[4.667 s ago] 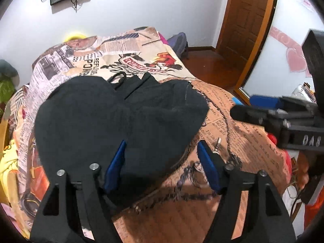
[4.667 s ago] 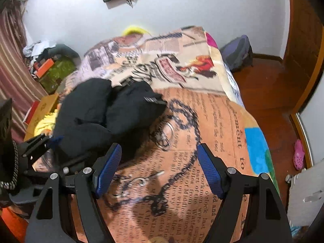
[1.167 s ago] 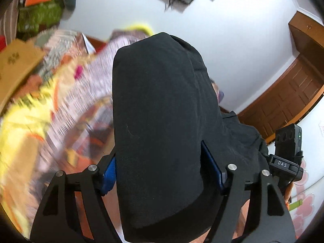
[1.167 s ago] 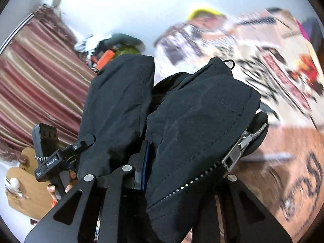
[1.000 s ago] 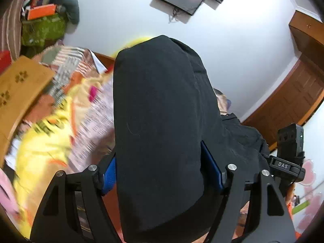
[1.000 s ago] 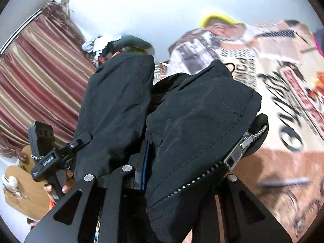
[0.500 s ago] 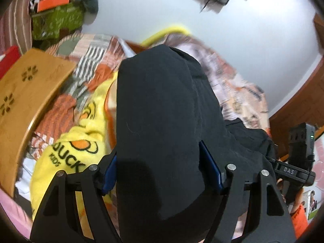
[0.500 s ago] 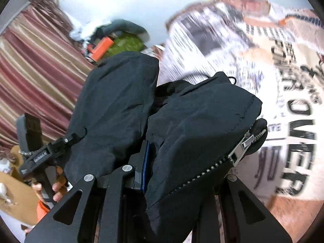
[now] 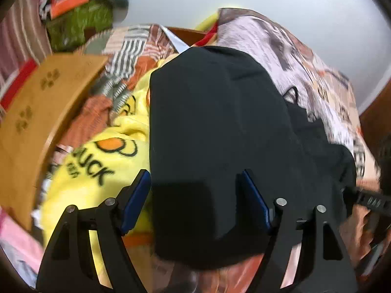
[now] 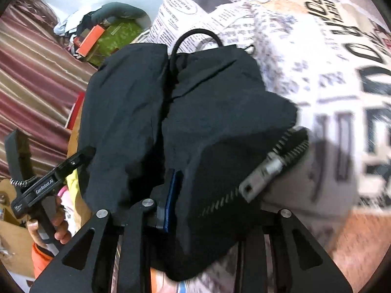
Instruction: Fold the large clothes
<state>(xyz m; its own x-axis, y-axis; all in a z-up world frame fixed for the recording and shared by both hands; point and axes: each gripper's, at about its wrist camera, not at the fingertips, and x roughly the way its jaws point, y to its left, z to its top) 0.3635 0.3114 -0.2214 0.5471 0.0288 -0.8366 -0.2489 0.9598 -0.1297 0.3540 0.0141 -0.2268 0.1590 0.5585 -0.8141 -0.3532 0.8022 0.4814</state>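
Observation:
A folded black jacket [image 9: 220, 131] fills the middle of both wrist views; its metal zipper pull [image 10: 265, 174] hangs at its right edge in the right wrist view. My left gripper [image 9: 195, 195] holds the thick bundle between its blue pads [image 9: 135, 196], jaws wide around the fabric. My right gripper [image 10: 207, 200] is shut on the other side of the jacket [image 10: 207, 127]; only one blue pad [image 10: 171, 195] shows, the rest is under cloth. The bundle hangs low over the bed.
The bed has a newspaper-print cover [image 10: 330, 48]. A yellow duck blanket [image 9: 102, 166] and a wooden board [image 9: 36, 112] lie to the left. Green and orange clutter [image 9: 73, 12] sits by a striped curtain [image 10: 29, 73]. The left gripper's handle [image 10: 44, 185] shows at left.
Both grippers, still holding the folded jacket, have swung left and tipped down toward the head of the bed, over the yellow blanket and printed cover. The grip has not changed.

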